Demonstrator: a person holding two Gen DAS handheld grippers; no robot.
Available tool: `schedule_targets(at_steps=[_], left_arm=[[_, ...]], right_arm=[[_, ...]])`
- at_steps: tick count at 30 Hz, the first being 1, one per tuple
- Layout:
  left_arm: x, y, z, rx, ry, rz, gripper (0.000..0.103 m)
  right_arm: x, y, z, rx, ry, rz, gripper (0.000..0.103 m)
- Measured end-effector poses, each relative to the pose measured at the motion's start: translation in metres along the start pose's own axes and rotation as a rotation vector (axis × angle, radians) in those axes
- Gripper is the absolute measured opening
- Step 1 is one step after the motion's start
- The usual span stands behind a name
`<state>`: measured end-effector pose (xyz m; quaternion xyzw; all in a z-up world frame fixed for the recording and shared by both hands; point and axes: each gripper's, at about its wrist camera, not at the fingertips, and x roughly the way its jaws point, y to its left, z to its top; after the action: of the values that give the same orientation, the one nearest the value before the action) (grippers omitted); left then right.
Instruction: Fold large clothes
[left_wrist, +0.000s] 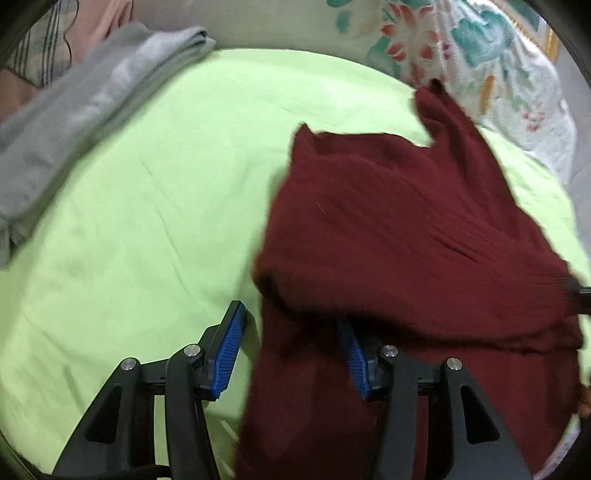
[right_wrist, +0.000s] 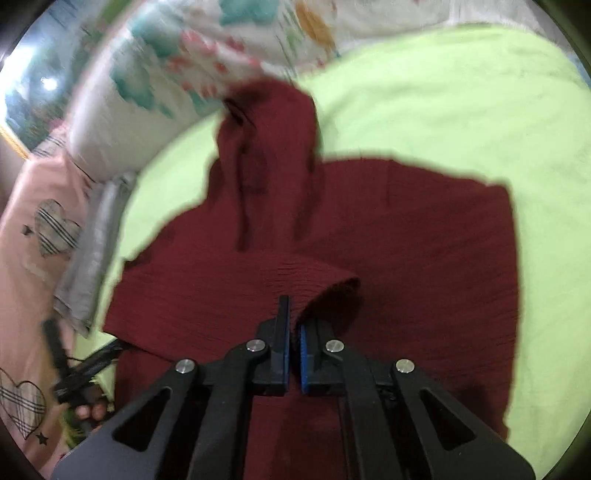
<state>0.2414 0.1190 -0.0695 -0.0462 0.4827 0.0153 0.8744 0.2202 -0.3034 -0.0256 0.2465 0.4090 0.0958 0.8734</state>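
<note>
Blue-padded fingers of my left gripper (left_wrist: 291, 347) stand spread wide at the bottom of the left wrist view, with maroon fabric draped over the right finger and nothing pinched. That maroon garment (left_wrist: 399, 229) lies on the lime-green bedsheet (left_wrist: 147, 206), filling the right half. A folded grey cloth (left_wrist: 85, 110) rests along the sheet's far left edge, and a floral pillow (left_wrist: 480, 55) sits beyond, top right.

From the right wrist view, my right gripper (right_wrist: 294, 343) has its jaws pressed together on a raised fold of the maroon garment (right_wrist: 406, 240), which spreads across the sheet (right_wrist: 461, 110). At lower left, the left gripper (right_wrist: 85, 373) shows as a dark blur.
</note>
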Motion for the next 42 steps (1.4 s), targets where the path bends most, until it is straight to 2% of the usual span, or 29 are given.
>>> schedule_targets(at_steps=[2, 4, 5, 9, 13, 15, 19, 23, 27, 31, 35, 38, 40, 41, 42], left_arm=[[0.005, 0.009, 0.009, -0.035, -0.005, -0.008, 0.053], [0.010, 0.016, 0.017, -0.068, -0.012, -0.004, 0.054], [0.012, 0.021, 0.017, -0.094, -0.006, -0.021, 0.054], [0.010, 0.042, 0.020, -0.198, -0.027, -0.046, 0.054], [0.008, 0.061, 0.016, -0.303, -0.030, -0.110, 0.054], [0.009, 0.064, 0.017, -0.319, -0.028, -0.137, 0.054], [0.008, 0.061, 0.016, -0.295, -0.027, -0.128, 0.054], [-0.008, 0.054, 0.009, -0.217, 0.001, -0.098, 0.054], [-0.042, 0.045, 0.004, -0.154, -0.027, -0.161, 0.052], [-0.060, 0.028, 0.022, -0.116, -0.068, -0.230, 0.052], [-0.043, 0.003, 0.045, -0.078, -0.069, -0.281, 0.052], [-0.019, -0.007, 0.048, -0.054, -0.010, -0.376, 0.052], [0.004, -0.011, 0.044, -0.045, 0.045, -0.337, 0.051], [0.017, -0.010, 0.040, -0.042, 0.081, -0.313, 0.048], [0.022, -0.007, 0.038, -0.042, 0.082, -0.311, 0.041]], right_arm=[[-0.032, -0.007, 0.001, 0.024, -0.098, -0.001, 0.004], [-0.048, -0.020, 0.002, 0.055, -0.142, -0.047, 0.004], [-0.048, -0.030, 0.001, 0.069, -0.127, -0.074, 0.004], [-0.023, -0.039, -0.014, 0.078, -0.001, -0.065, 0.004], [-0.010, -0.022, -0.024, 0.032, 0.020, -0.036, 0.004], [-0.007, -0.021, -0.024, 0.020, 0.029, -0.046, 0.005], [-0.007, -0.030, -0.022, 0.037, 0.035, -0.069, 0.005], [-0.009, -0.031, -0.018, 0.038, 0.022, -0.074, 0.005], [-0.016, -0.028, -0.017, 0.025, 0.000, -0.081, 0.005], [-0.016, -0.035, -0.018, 0.041, -0.012, -0.101, 0.004], [-0.025, -0.033, -0.015, 0.034, -0.051, -0.132, 0.003], [-0.032, -0.036, -0.010, 0.042, -0.074, -0.170, 0.003], [-0.022, -0.040, -0.006, 0.045, 0.006, -0.188, 0.004], [-0.022, -0.041, -0.006, 0.059, 0.011, -0.220, 0.006], [-0.028, -0.040, -0.006, 0.067, -0.014, -0.252, 0.006]])
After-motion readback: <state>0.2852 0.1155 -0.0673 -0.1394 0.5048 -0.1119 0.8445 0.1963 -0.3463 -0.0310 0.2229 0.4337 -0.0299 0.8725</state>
